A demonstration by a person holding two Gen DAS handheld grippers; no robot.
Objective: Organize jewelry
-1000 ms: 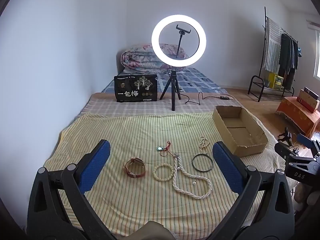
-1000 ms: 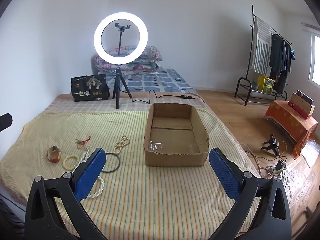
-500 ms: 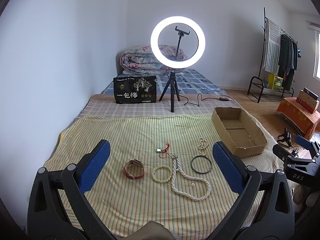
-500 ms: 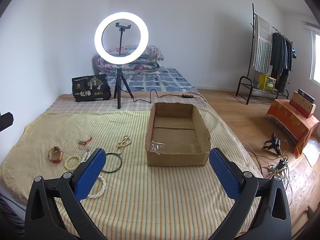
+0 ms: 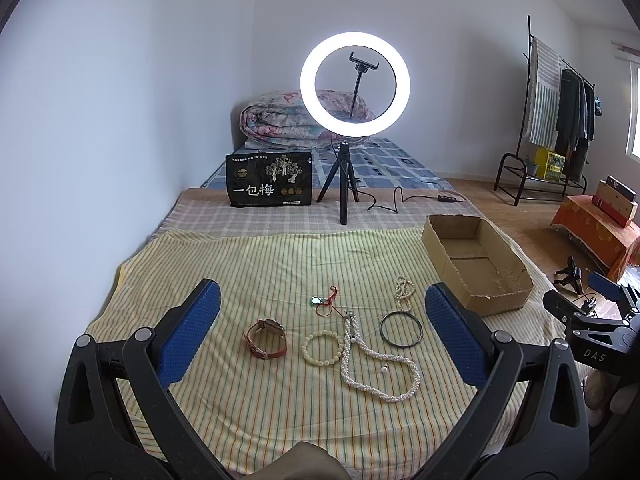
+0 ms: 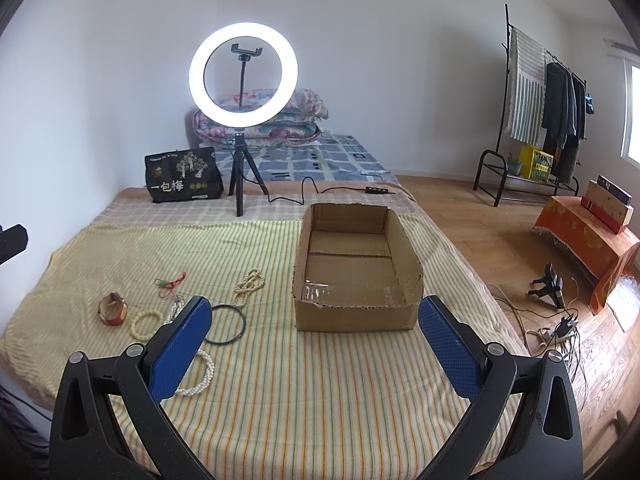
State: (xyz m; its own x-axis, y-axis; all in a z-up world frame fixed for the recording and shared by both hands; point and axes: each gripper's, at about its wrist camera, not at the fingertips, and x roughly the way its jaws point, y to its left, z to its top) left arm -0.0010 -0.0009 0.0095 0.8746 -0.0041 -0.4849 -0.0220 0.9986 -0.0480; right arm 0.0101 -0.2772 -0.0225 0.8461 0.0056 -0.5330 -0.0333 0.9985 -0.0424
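Both views show slight backward drift. I keep left gripper (image 5: 320, 336) and right gripper (image 6: 314, 344) wide open, empty. Jewelry lies ahead of left; cardboard box (image 6: 354, 320) ahead of right. Approach step; next, lower onto pearl necklace (image 5: 380, 368).

Bright, sharp; glaring ring light (image 5: 355, 84), fisheye-bent edges.

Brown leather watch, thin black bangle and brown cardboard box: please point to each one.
Brown leather watch (image 5: 266, 338), left wrist view, on the strap.
Thin black bangle (image 5: 401, 345), left wrist view, on its near rim.
Brown cardboard box (image 6: 354, 319), right wrist view, on the near wall.
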